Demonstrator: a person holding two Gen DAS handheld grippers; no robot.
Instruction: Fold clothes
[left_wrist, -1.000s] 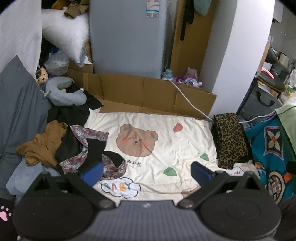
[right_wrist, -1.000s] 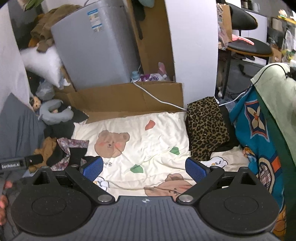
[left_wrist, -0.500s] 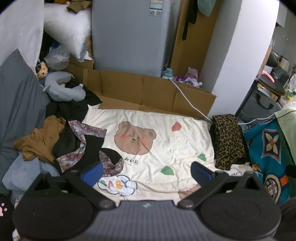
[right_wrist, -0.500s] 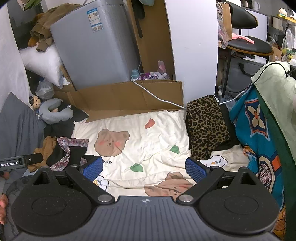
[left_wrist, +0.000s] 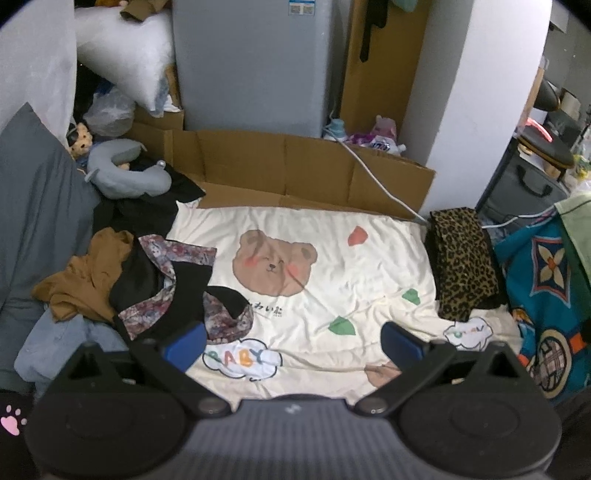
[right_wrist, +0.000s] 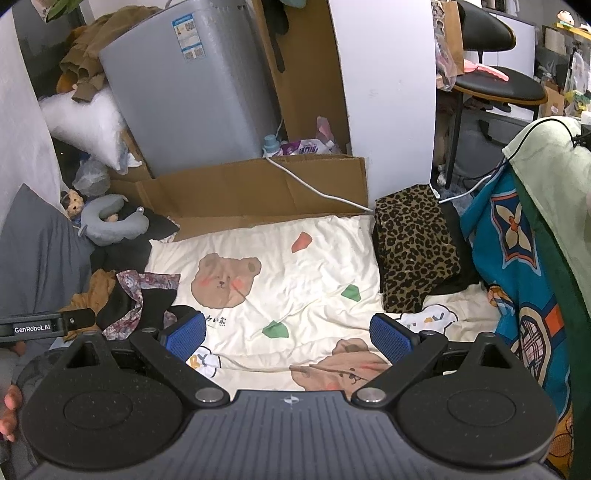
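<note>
A cream bear-print sheet (left_wrist: 332, 266) covers the bed; it also shows in the right wrist view (right_wrist: 295, 280). A heap of loose clothes lies at its left edge: a black garment with floral trim (left_wrist: 166, 288) (right_wrist: 136, 302), a brown top (left_wrist: 88, 277) and a pale blue piece (left_wrist: 59, 343). A folded leopard-print garment (left_wrist: 461, 266) (right_wrist: 413, 243) rests at the right edge. My left gripper (left_wrist: 291, 347) is open and empty, above the sheet's near edge, beside the floral garment. My right gripper (right_wrist: 288, 336) is open and empty above the sheet.
Cardboard (left_wrist: 295, 170) lines the far side, with a grey appliance (left_wrist: 255, 62) and a white cable (right_wrist: 314, 188) behind. A grey neck pillow (left_wrist: 125, 173) and grey cushion (left_wrist: 33, 206) sit left. A blue patterned cloth (right_wrist: 517, 266) hangs right. The left gripper's body (right_wrist: 44, 325) shows at left.
Both views have shifted slightly: the left gripper has drawn back and up a little, so more of the clothes heap shows. Both grippers stay open.
</note>
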